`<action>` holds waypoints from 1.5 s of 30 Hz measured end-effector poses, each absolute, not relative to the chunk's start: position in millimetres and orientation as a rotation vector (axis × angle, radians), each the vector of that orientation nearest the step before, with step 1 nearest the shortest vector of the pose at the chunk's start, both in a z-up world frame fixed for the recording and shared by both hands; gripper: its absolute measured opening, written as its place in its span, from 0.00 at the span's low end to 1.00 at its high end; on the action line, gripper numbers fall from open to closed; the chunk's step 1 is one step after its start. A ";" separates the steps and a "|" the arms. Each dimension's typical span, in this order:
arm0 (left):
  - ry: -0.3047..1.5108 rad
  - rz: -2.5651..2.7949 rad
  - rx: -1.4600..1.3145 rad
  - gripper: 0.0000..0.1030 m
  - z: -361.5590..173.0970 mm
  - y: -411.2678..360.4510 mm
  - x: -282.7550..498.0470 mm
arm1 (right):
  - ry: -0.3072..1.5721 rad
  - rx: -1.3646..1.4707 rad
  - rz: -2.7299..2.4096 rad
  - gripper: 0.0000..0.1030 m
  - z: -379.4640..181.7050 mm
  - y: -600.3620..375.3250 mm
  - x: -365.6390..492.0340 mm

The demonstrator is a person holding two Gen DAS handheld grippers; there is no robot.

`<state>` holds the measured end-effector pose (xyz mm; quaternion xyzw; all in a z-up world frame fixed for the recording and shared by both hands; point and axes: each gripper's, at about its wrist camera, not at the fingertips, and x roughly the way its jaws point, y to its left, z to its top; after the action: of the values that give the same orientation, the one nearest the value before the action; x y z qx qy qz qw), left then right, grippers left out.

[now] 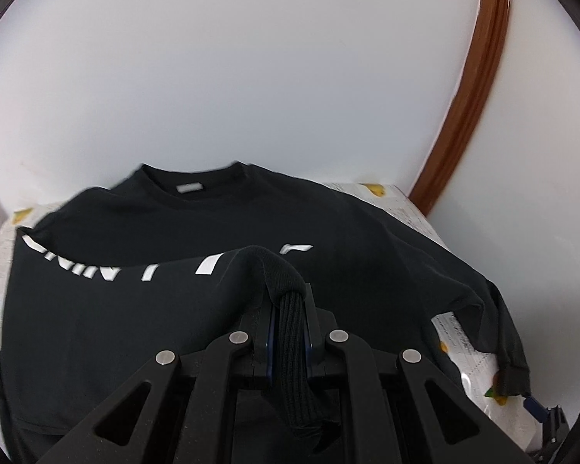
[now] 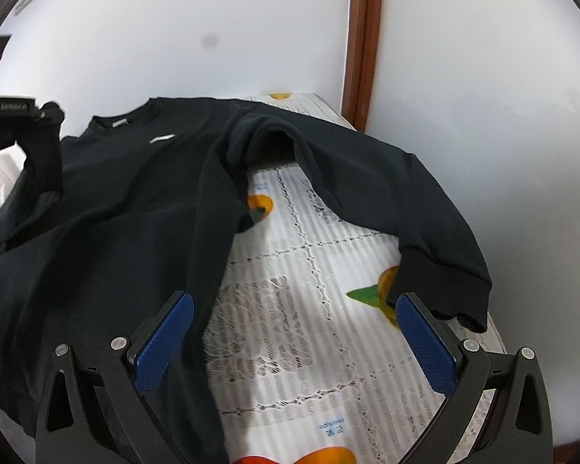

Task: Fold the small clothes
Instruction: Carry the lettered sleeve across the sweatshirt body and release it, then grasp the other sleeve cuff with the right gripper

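A black sweatshirt (image 1: 220, 208) with white lettering lies on a small table, neck away from me. My left gripper (image 1: 289, 297) is shut on its ribbed left cuff (image 1: 292, 348) and holds the sleeve lifted over the body. In the right wrist view the sweatshirt (image 2: 135, 201) spreads to the left, and its right sleeve (image 2: 425, 228) bends down across the table with its cuff (image 2: 440, 290) by the right finger. My right gripper (image 2: 294, 301) is open and empty above the cloth between body and sleeve. The left gripper (image 2: 15, 116) shows at far left holding the cuff.
The table is covered with a white lace-pattern cloth printed with oranges (image 2: 309, 263). A white wall stands close behind, with a brown wooden frame (image 2: 363, 38) at the right. The table's right edge (image 2: 498, 332) drops off just past the sleeve cuff.
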<state>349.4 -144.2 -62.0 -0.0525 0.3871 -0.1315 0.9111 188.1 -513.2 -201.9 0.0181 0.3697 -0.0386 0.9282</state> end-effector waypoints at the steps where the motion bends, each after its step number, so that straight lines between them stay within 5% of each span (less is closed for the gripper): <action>1: 0.807 -0.283 -0.112 0.10 -63.6 -145.9 350.8 | 0.760 0.028 -0.083 1.00 -202.4 -512.1 188.8; 12: 0.830 -0.304 -0.135 0.33 -57.2 -85.9 321.3 | 0.711 -0.048 -0.018 1.00 -173.6 -459.5 197.9; 14: 0.823 -0.292 -0.135 0.33 -55.4 -63.9 316.7 | 0.698 -0.060 0.016 0.95 -166.7 -442.5 201.5; 19: 0.832 -0.175 -0.097 0.42 -56.5 10.2 297.7 | 0.709 -0.072 0.124 0.65 -156.5 -390.5 222.1; 24: 0.855 -0.051 -0.107 0.47 -74.3 87.7 291.8 | 0.704 -0.108 0.150 0.62 -152.5 -352.1 252.1; 34: 0.965 0.077 -0.151 0.48 -143.6 189.9 292.9 | 0.790 -0.034 0.160 0.62 -175.3 -339.5 341.8; 42: 0.932 -0.010 -0.117 0.48 -156.8 178.2 321.1 | 0.843 0.009 0.176 0.62 -200.5 -332.1 393.1; 45: 0.919 -0.028 -0.081 0.39 -157.9 165.7 330.0 | 0.846 0.020 0.179 0.42 -208.7 -327.0 406.1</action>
<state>330.0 165.7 -157.9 -0.0389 0.4435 -0.0136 0.8953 406.1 -327.0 -208.7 0.0096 0.4101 0.0867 0.9078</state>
